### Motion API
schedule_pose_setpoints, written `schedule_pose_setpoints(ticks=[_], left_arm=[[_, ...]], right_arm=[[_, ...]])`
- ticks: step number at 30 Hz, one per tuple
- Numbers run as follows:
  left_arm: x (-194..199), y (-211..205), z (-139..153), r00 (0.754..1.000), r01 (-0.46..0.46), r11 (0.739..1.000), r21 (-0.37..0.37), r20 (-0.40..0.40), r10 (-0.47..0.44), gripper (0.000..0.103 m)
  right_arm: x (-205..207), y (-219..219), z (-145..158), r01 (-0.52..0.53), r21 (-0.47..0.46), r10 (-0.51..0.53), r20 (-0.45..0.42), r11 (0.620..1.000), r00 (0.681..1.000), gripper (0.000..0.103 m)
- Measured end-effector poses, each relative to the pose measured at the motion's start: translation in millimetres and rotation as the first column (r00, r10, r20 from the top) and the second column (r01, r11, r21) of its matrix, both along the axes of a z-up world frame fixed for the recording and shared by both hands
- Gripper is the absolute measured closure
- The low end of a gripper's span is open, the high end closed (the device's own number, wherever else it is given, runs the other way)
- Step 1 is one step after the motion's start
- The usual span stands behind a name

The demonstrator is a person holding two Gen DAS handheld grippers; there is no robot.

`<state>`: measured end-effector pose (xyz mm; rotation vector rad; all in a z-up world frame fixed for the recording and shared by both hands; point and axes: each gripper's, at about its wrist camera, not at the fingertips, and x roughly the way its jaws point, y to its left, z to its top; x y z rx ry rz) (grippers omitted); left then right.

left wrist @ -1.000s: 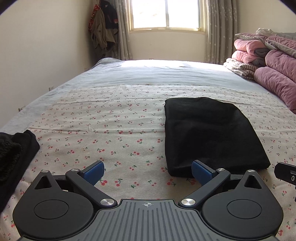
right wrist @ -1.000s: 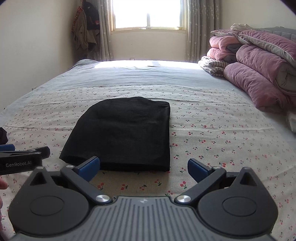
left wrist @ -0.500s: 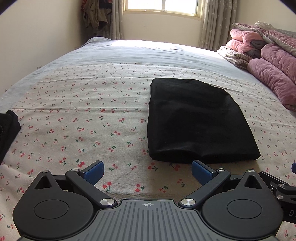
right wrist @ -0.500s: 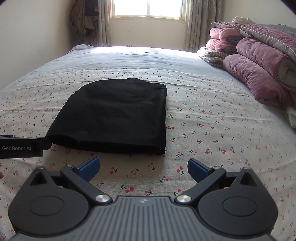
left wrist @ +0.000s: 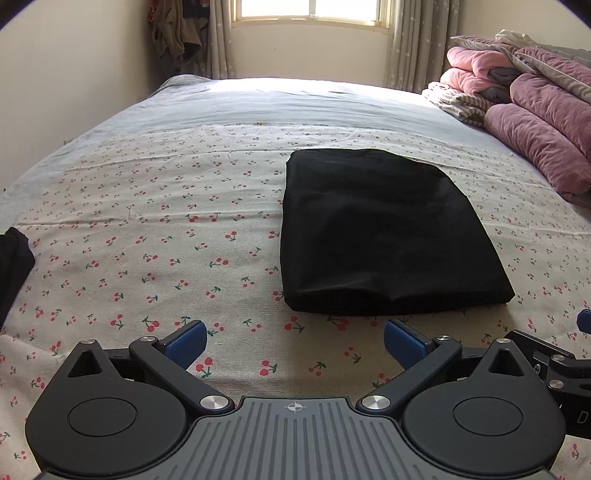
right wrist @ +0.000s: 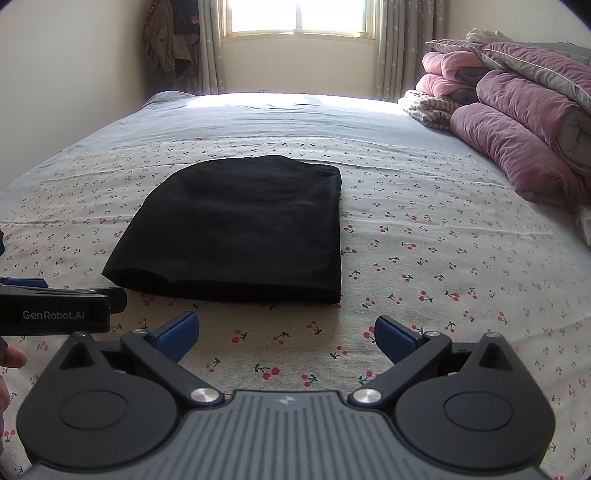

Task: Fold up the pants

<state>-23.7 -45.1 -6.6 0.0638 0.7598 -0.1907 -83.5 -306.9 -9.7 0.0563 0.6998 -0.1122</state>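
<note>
Black pants (left wrist: 384, 229) lie folded into a flat rectangle on the cherry-print sheet; they also show in the right wrist view (right wrist: 243, 229). My left gripper (left wrist: 293, 341) is open and empty, just short of the pants' near edge and to their left. My right gripper (right wrist: 284, 332) is open and empty, a little back from the same near edge. The left gripper's side (right wrist: 55, 314) shows at the left of the right wrist view. The right gripper's edge (left wrist: 554, 362) shows at the right of the left wrist view.
Another dark garment (left wrist: 13, 266) lies at the left edge of the bed. Pink and purple quilts (right wrist: 517, 122) are stacked along the right side. A window (left wrist: 314, 11) and curtains stand at the far wall, with clothes hanging in the left corner.
Both grippers have pulled back a little and lifted from the pants' near edge, staying open. The folded pants have not moved.
</note>
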Motion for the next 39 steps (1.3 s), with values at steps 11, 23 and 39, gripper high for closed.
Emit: schedule_pose_setpoints(ticks=[11, 23, 39], left_arm=[[-1.0, 3.2, 4.8, 0.999, -0.031, 0.999, -0.019, 0.018, 0.031, 0.000], [-5.3, -3.7, 4.0, 0.999, -0.003, 1.000, 0.016, 0.032, 0.003, 0.000], [-7.6, -4.8, 6.0, 0.999, -0.007, 1.000, 0.027, 0.049, 0.006, 0.000]], right_arm=[[-2.5, 0.7, 2.3, 0.013, -0.010, -0.012, 0.020, 1.000, 1.000, 0.012], [-1.4, 1.2, 1.3, 0.008, -0.015, -0.008, 0.016, 1.000, 1.000, 0.012], [-0.5, 1.5, 0.8, 0.010, -0.019, -0.010, 0.013, 1.000, 1.000, 0.012]])
